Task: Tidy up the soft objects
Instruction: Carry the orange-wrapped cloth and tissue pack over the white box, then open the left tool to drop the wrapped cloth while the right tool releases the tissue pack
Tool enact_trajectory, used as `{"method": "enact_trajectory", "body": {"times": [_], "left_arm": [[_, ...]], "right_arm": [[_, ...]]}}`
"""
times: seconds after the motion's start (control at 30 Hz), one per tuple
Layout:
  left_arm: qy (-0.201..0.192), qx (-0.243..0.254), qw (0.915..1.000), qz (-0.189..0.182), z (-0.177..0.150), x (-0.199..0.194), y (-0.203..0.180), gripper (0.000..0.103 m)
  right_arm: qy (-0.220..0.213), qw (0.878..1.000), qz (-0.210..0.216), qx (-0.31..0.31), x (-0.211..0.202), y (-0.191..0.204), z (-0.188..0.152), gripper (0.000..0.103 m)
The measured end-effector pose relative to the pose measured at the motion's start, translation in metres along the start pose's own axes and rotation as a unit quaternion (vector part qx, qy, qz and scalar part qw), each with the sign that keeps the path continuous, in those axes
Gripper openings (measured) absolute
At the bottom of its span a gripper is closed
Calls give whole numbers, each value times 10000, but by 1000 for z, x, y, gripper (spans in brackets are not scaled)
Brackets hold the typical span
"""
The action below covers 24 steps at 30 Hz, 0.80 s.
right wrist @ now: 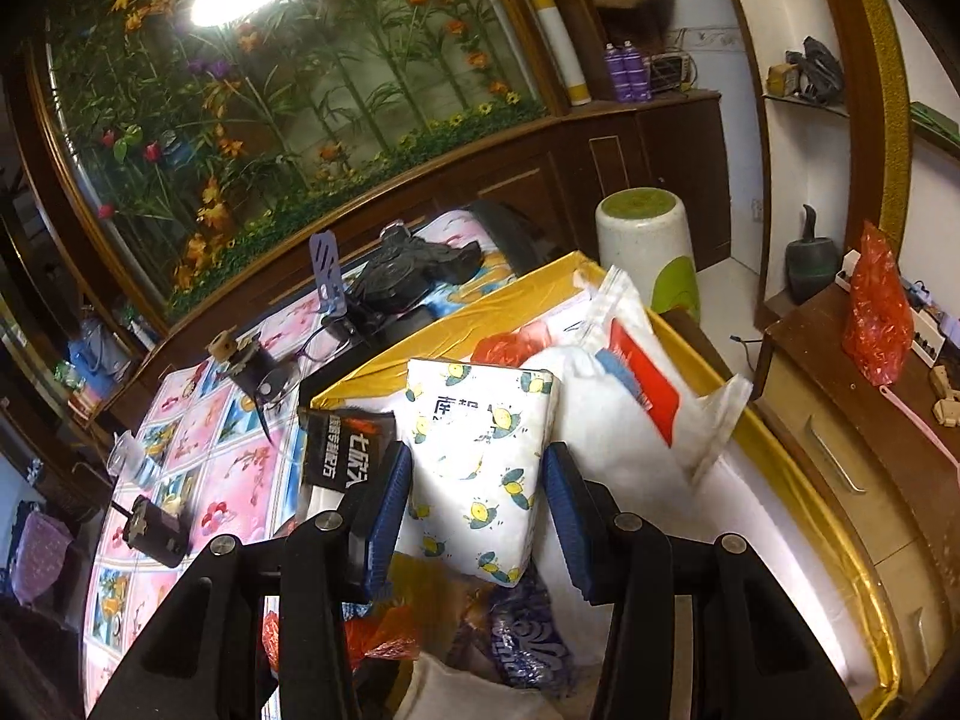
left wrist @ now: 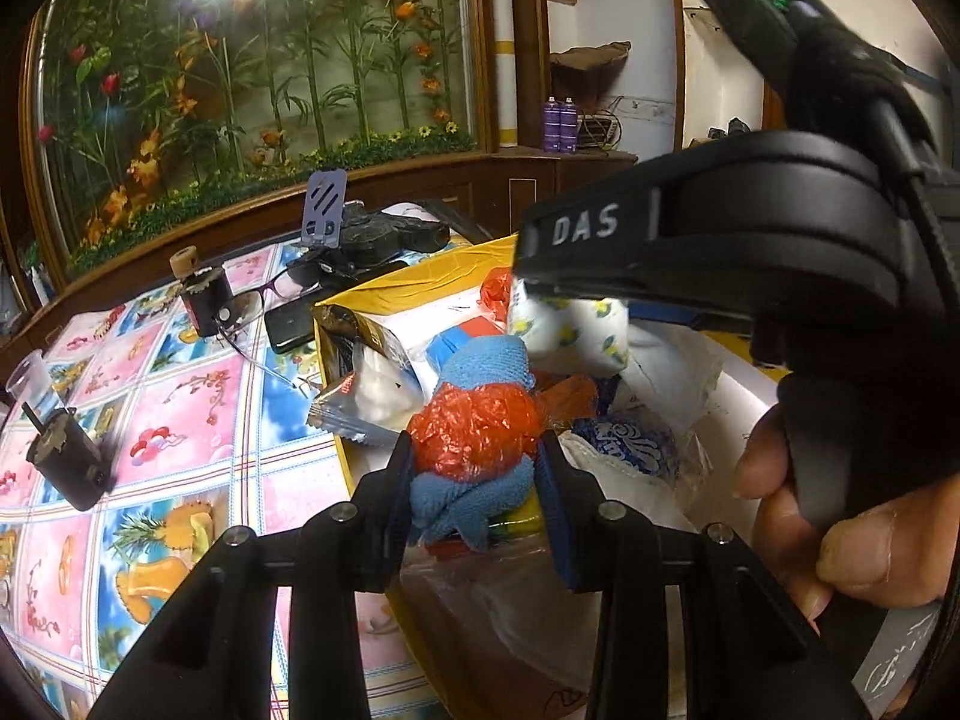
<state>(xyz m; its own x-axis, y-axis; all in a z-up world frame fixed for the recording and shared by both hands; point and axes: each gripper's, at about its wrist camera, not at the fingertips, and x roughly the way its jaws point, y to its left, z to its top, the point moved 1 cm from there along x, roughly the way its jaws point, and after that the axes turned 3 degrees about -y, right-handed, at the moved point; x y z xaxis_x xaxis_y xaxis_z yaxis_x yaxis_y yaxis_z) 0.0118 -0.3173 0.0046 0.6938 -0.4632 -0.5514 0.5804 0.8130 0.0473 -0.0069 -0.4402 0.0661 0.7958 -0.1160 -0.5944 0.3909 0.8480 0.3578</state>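
Left wrist view shows the left gripper (left wrist: pixel 474 468) partly closed on a bundle of blue cloth (left wrist: pixel 474 498) with an orange plastic bag (left wrist: pixel 480 426) wrapped around its middle; both blue pads press its sides, and it hangs over the near end of a yellow-rimmed box (left wrist: pixel 420 267). Beside it in the box lie a silver snack packet (left wrist: pixel 366 384), a blue-patterned packet (left wrist: pixel 624 441) and white plastic bags (left wrist: pixel 672 372).

Right wrist view has the right gripper (right wrist: pixel 477 498) closed partway on a white tissue pack (right wrist: pixel 480 468) printed with yellow lemons, its pads against the pack's two sides. The pack stands tilted above the middle of the box (right wrist: pixel 840 540), just beside a black packet (right wrist: pixel 342 450) on its left and a white bag with a red label (right wrist: pixel 636 396) on its right. From the left wrist view that same gripper, black and marked DAS, reaches in from the right edge with a person's hand (left wrist: pixel 828 534) around its handle.

Outside the box, on the flowered tablecloth (left wrist: pixel 180 420), sit glasses (left wrist: pixel 264 300), a dark phone (left wrist: pixel 288 324) and two small black holders (left wrist: pixel 72 462) near the left edge.
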Motion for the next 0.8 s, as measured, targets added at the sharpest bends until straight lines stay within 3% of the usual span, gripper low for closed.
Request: {"method": "enact_trajectory", "body": {"times": [0.8], "left_arm": [[-88,73,9999,83,-1,-2,-1,40]], "right_arm": [[39,9995,-118,-306,2,11,-4,49]]}}
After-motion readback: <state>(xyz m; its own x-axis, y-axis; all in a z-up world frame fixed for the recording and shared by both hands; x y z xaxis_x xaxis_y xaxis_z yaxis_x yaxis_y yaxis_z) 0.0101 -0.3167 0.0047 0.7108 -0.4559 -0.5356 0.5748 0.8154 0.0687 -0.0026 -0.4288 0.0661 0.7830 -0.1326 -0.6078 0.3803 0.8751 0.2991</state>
